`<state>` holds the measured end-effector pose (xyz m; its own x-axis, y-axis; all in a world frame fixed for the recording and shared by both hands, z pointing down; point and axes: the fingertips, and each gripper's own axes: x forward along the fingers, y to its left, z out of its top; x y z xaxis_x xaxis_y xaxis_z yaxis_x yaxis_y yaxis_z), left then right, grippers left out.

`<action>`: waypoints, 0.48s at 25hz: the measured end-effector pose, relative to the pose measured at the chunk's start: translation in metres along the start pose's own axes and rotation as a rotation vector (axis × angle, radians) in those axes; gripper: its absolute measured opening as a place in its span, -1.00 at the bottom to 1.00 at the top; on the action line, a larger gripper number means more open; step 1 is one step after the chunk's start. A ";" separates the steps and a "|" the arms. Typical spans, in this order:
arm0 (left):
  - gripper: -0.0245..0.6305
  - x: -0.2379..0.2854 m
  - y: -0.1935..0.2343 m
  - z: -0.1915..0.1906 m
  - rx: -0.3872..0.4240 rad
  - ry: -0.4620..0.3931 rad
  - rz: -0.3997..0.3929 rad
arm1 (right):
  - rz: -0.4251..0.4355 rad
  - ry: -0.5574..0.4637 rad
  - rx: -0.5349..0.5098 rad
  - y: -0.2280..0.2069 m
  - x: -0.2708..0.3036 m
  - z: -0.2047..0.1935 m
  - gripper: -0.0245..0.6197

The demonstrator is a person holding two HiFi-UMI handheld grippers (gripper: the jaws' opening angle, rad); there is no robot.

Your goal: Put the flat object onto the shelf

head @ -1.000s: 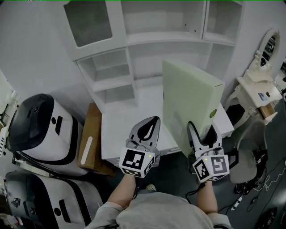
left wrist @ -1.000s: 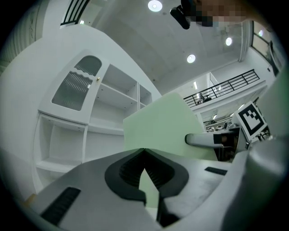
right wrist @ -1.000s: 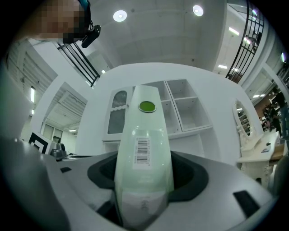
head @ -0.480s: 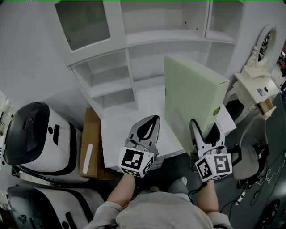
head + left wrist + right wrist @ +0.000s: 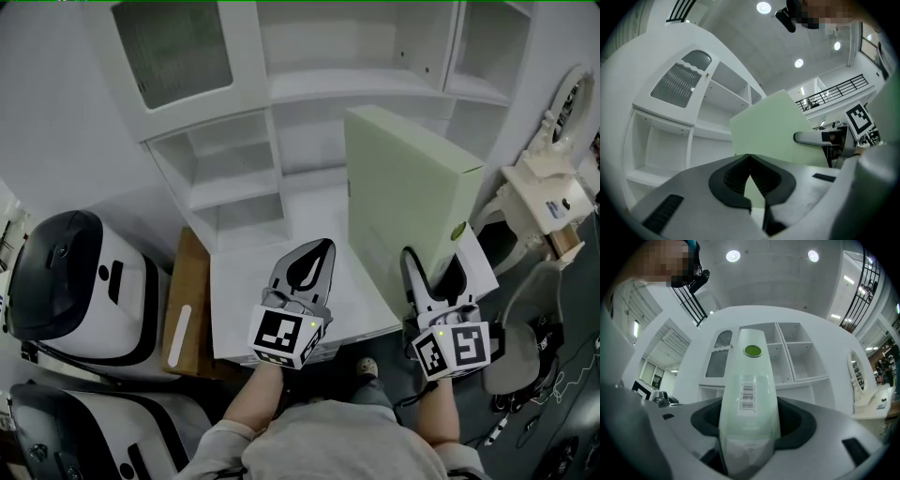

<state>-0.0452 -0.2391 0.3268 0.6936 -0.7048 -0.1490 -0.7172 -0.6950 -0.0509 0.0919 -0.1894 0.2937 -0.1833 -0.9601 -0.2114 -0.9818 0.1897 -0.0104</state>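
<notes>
The right hand-held gripper [image 5: 433, 270] is clamped on the near edge of the green box [image 5: 403, 192]. The box stands up on edge over the white tabletop [image 5: 262, 281], in front of the shelf [image 5: 319, 84] and not on it yet. The left hand-held gripper [image 5: 317, 255] is just beside the box - jaws pinched together, nothing in them.

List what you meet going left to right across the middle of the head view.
White-and-black machine → brown board → left gripper, jaws together and empty → right gripper clamped on the upright pale green flat box → white vanity table.
</notes>
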 end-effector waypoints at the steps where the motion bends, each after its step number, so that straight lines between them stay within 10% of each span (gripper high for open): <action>1: -0.88 0.005 0.002 0.000 -0.003 -0.003 0.008 | 0.008 -0.001 -0.011 -0.003 0.004 0.002 -0.02; 12: -0.88 0.048 0.017 0.006 0.008 -0.017 0.075 | 0.114 -0.036 -0.362 -0.029 0.058 0.057 -0.02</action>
<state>-0.0245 -0.2836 0.3126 0.6364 -0.7525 -0.1696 -0.7679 -0.6389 -0.0468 0.1131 -0.2386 0.2259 -0.2972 -0.9279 -0.2252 -0.9103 0.2042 0.3600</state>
